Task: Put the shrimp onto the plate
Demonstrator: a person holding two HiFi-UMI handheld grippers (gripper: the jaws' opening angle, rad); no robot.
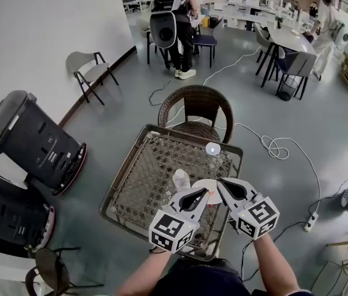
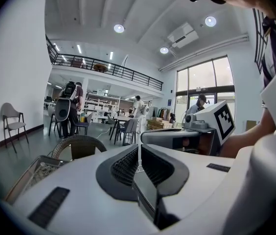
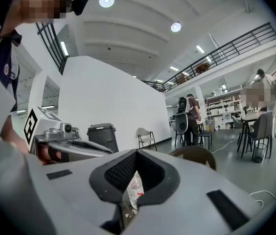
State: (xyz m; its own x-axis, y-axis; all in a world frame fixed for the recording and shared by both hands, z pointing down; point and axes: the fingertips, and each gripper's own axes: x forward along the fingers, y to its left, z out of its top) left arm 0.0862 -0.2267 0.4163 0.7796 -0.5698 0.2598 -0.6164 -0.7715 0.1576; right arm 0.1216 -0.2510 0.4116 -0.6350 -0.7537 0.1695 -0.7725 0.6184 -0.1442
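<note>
On the woven worktop [image 1: 138, 176], near its front edge: a white plate [image 1: 206, 184], with 2 tools held low over it, tips close together.

Over the plate's near side, the left tool [image 1: 206, 192]: points forward and to the right, marker cube toward the person. Shows in the left gripper view as jaws pressed fully together along their ribbed faces. Grips nothing.

Over the plate's right side, the right tool [image 1: 219, 182]: points forward and to the left. Shows in the right gripper view as jaw tips meeting at the front, with only a small hollow behind them. Holds nothing there; through the hollow appear a clear bottle [image 3: 131, 182] and a reddish speck beside it.

Between the 2 tools, at the plate's near edge: a small reddish spot, apparently the shrimp [image 1: 209, 205], too small to make out in form. Lies clear of both pairs of jaws.

Just left of the plate: the bottle, upright on the worktop. Farther back, toward the far right corner: a small round white disc [image 1: 213, 148].

Beyond the worktop: a wicker chair [image 1: 195, 106], a white cable [image 1: 274, 147] looping over the grey floor, 2 black bins [image 1: 35, 142] at the left, and a person with a backpack [image 1: 173, 17] standing farther off.
</note>
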